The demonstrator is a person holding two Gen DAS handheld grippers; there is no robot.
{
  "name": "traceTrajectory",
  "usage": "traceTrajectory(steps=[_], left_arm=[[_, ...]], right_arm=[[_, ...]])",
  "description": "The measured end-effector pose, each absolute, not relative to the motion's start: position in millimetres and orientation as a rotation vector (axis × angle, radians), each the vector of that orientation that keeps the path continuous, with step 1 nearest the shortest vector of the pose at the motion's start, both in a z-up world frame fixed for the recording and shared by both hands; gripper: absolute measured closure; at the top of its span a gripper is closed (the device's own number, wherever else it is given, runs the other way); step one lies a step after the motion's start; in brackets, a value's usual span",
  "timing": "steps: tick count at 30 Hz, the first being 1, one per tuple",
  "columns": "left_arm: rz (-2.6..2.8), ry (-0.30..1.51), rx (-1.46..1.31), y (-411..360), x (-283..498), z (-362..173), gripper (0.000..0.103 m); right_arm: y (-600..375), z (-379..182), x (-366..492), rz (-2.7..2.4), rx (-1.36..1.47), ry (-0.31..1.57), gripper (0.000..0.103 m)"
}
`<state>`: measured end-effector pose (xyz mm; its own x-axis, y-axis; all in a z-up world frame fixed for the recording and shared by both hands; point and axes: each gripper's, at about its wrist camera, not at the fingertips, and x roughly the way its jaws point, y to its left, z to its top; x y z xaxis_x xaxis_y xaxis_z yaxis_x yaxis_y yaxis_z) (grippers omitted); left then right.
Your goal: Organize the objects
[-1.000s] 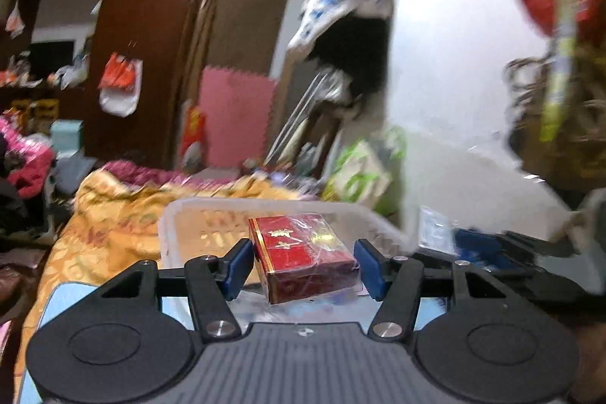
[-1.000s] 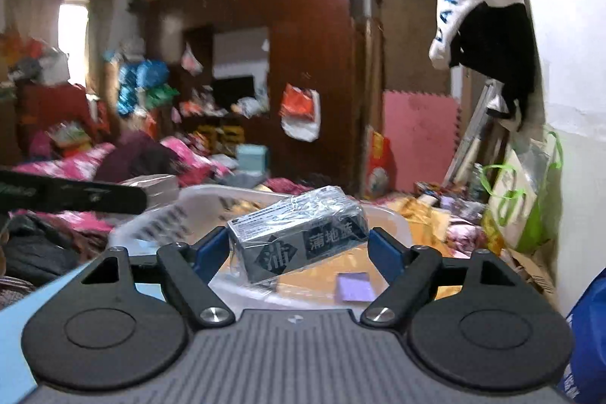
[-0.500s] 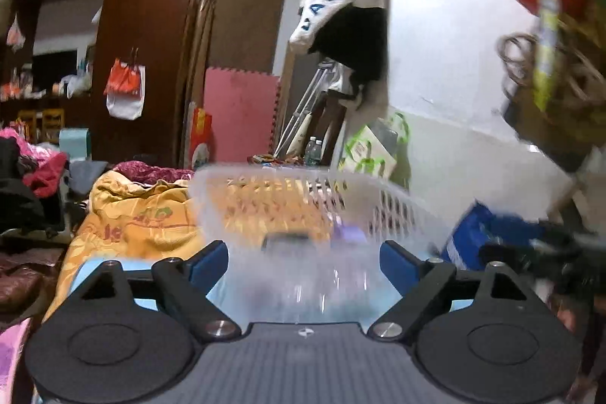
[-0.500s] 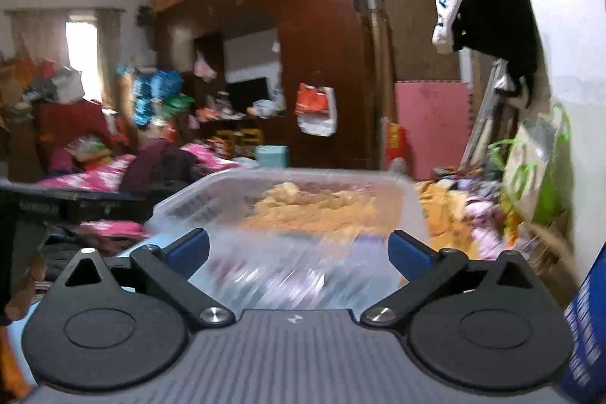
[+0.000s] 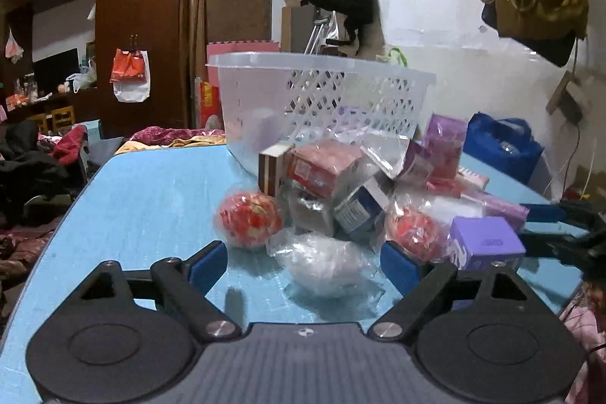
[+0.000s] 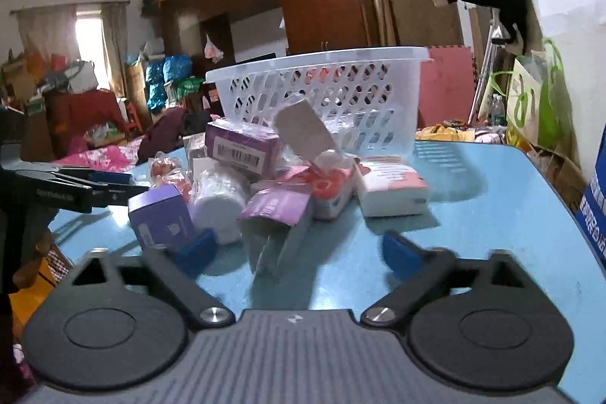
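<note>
Lying just ahead between the spread left gripper fingers, the clear-wrapped white packet is awaiting pickup while the empty right gripper is closing.

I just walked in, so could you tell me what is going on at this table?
A person is sorting a pile of small packaged items on the blue table beside a white basket. Both grippers are empty: the left gripper is open before a clear plastic bag, and the right gripper is closing near a purple box.
</note>
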<state>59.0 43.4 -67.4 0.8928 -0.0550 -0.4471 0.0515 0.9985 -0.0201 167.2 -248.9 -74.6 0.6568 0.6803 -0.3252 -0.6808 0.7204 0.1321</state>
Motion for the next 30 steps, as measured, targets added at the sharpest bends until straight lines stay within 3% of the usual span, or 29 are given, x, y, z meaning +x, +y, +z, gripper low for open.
traceTrajectory(steps=[4,6,8,9,10,13,30], left_arm=[[-0.01,0.448,0.054,31,56,-70,0.015],[-0.006,0.45,0.074,27,54,-71,0.015],[-0.012,0.467,0.081,23,57,-73,0.022],[-0.018,0.473,0.078,22,58,-74,0.033],[-0.02,0.481,0.075,21,61,-76,0.038],[-0.017,0.457,0.07,20,58,-77,0.044],[-0.056,0.289,0.023,26,33,-55,0.044]], right_arm=[[-240,-77,167,0.786,-0.016,0.348,0.04],[-240,-78,162,0.783,-0.03,0.323,0.055],[-240,-80,158,0.776,-0.042,0.32,0.065],[-242,-81,157,0.771,-0.043,0.316,0.065],[-244,-80,157,0.764,-0.044,0.314,0.065],[-251,-78,155,0.761,-0.027,0.296,0.066],[-262,-61,150,0.775,-0.006,0.245,0.067]])
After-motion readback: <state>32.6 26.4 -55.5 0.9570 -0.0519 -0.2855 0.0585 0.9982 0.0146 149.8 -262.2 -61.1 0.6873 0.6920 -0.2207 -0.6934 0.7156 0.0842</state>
